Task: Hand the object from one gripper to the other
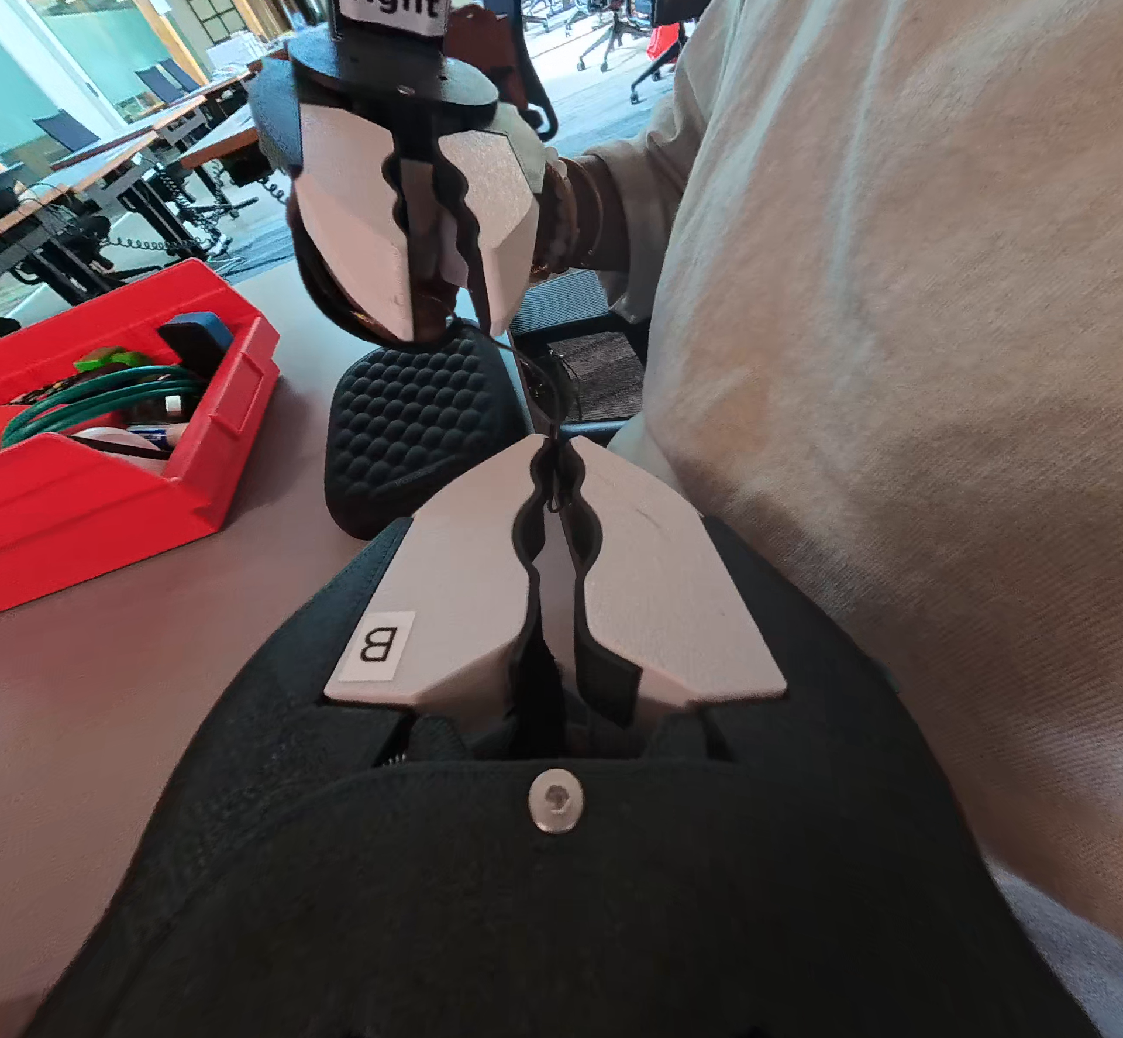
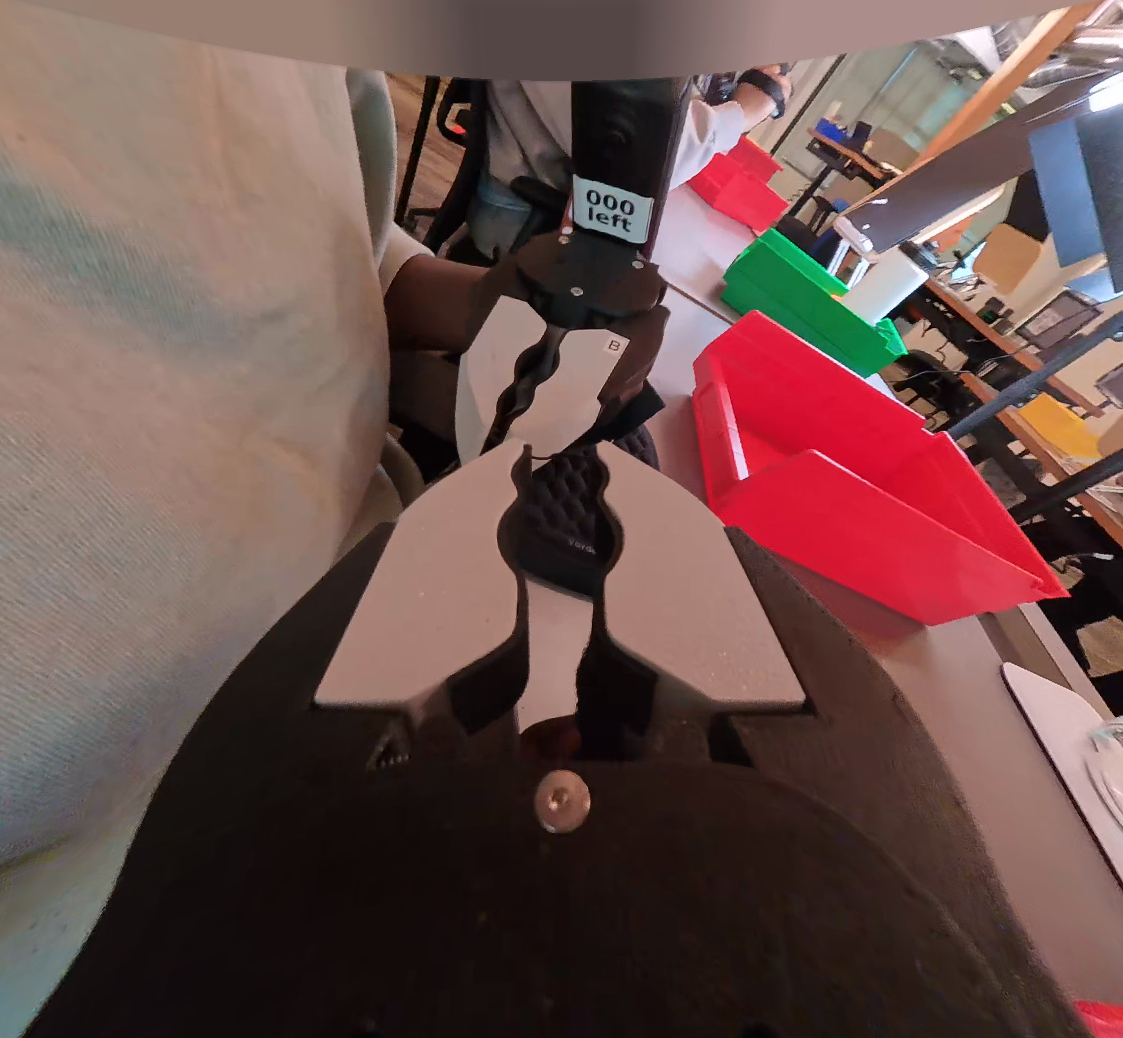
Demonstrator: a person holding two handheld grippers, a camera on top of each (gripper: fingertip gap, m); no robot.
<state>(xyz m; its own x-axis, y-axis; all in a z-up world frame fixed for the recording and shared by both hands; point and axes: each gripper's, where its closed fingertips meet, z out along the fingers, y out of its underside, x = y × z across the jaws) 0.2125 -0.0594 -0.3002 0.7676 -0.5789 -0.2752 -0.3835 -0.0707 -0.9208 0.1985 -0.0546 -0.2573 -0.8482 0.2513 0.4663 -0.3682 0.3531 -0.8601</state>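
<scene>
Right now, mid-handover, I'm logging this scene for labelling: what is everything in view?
cord: one, black, pinched at left claw tips
wrist pad: one, black, dimpled, on table under claws
red bin: one, beside pad, holds green cable
green bin: one, farther along table
table: one, grey
shirt: beige, beside claws
left claw: shut on cord
right claw: open, facing left claw

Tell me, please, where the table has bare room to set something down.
Bare table lies between the red bin and the left gripper. It is crowded elsewhere: the red bin holds green cables, and the black dimpled pad fills the middle, just under the right gripper.
</scene>
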